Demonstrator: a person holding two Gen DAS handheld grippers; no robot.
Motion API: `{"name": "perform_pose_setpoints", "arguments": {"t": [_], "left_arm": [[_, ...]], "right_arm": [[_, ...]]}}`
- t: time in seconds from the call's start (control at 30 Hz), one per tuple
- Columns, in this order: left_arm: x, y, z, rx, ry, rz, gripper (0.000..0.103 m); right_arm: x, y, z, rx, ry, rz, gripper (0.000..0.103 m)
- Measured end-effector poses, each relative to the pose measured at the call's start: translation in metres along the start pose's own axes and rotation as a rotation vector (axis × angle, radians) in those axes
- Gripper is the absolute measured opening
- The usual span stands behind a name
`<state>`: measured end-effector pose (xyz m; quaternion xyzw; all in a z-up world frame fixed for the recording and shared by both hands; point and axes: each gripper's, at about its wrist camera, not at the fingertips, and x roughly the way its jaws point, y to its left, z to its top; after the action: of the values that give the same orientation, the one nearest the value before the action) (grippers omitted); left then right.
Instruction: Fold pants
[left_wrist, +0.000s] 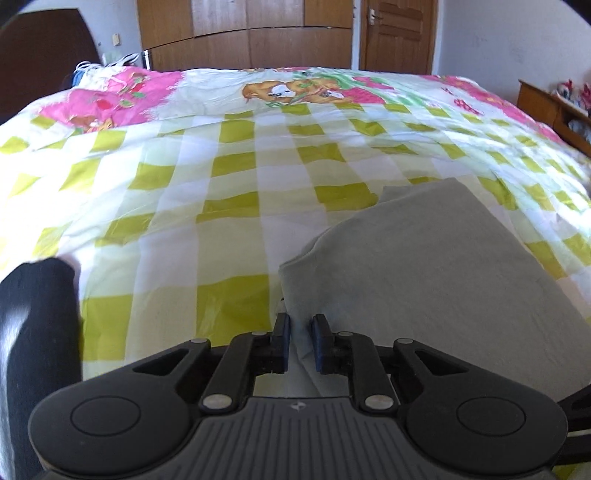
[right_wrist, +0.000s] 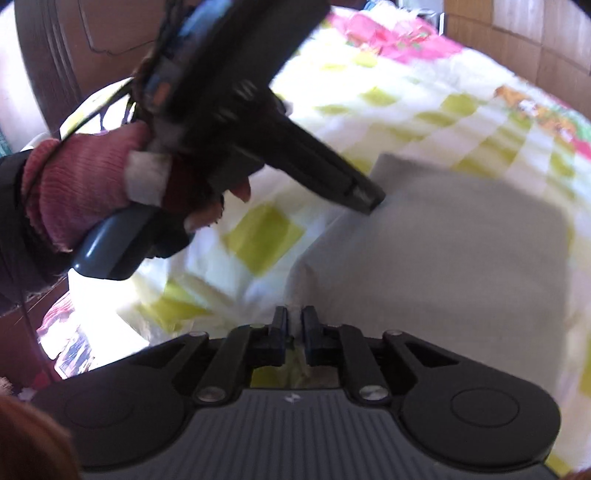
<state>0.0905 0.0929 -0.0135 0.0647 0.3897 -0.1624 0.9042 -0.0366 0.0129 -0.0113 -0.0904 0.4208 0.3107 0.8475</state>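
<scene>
The grey pants (left_wrist: 436, 266) lie folded in a flat stack on the checked bedspread (left_wrist: 184, 177). My left gripper (left_wrist: 301, 334) is shut on the near left edge of the pants, with a fold of grey cloth pinched between its pads. In the right wrist view the pants (right_wrist: 443, 251) fill the right half. My right gripper (right_wrist: 294, 325) is shut on their near corner. The left gripper (right_wrist: 369, 197) also shows there, held by a pink-gloved hand, its tips closed on the pants' far left edge.
The bed (left_wrist: 369, 122) runs to a wooden headboard (left_wrist: 251, 48) and wardrobe. A door (left_wrist: 397, 33) stands at the back right, a wooden shelf (left_wrist: 554, 107) at the right. A dark sleeve (left_wrist: 33, 332) is at the left edge.
</scene>
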Motion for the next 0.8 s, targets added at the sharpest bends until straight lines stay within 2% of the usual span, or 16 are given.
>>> {"name": "perform_pose_setpoints", "arguments": {"t": [0.13, 0.27, 0.37, 0.43, 0.53, 0.63, 0.73, 0.8], "left_arm": [[-0.009, 0.005, 0.002, -0.038, -0.024, 0.021, 0.033], [-0.020, 0.001, 0.006, -0.032, -0.058, 0.046, 0.033], [-0.028, -0.004, 0.004, -0.027, -0.074, 0.050, 0.034], [-0.032, -0.006, -0.002, -0.037, -0.073, 0.047, 0.037], [-0.036, -0.003, -0.010, -0.074, -0.055, 0.045, 0.039], [-0.049, -0.003, -0.012, -0.114, -0.068, 0.024, 0.039], [-0.061, -0.012, -0.013, -0.123, -0.091, -0.008, 0.043], [-0.058, -0.019, -0.016, -0.121, -0.060, -0.041, 0.044]], "right_arm": [[-0.024, -0.004, 0.003, 0.039, -0.040, 0.049, 0.018], [-0.055, -0.012, 0.001, 0.054, -0.098, 0.030, 0.017], [-0.074, -0.031, -0.002, 0.122, -0.140, -0.042, 0.019], [-0.082, -0.052, -0.005, 0.167, -0.163, -0.123, 0.025], [-0.083, -0.094, -0.010, 0.270, -0.152, -0.218, 0.029], [-0.073, -0.126, -0.016, 0.342, -0.126, -0.240, 0.030], [-0.066, -0.143, -0.019, 0.379, -0.121, -0.243, 0.030], [-0.062, -0.150, -0.022, 0.409, -0.126, -0.204, 0.031]]}}
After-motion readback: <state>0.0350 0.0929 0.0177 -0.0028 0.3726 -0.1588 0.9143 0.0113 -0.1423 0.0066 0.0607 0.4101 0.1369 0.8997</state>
